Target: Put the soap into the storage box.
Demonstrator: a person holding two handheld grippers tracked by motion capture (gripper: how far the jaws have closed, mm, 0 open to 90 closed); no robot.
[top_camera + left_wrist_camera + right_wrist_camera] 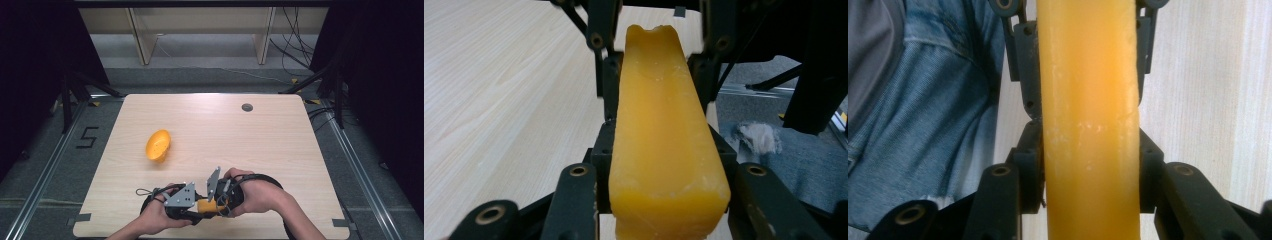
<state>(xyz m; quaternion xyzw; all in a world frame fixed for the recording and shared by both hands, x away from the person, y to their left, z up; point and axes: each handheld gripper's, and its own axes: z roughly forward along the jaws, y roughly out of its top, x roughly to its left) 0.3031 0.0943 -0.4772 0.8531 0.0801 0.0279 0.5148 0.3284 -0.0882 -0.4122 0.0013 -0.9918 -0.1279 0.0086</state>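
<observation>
Both tongs clench one orange bar low over the tabletop's near edge: left tongs at its 9 o'clock end, right tongs at 3. Its long axis spans them. An orange bowl-like piece lies at 11 o'clock, nearer the left.

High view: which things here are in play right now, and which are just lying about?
In play:
- orange bar, held between both
- left gripper
- right gripper

Lying about:
- orange bowl-shaped piece, alone farther up the table
</observation>
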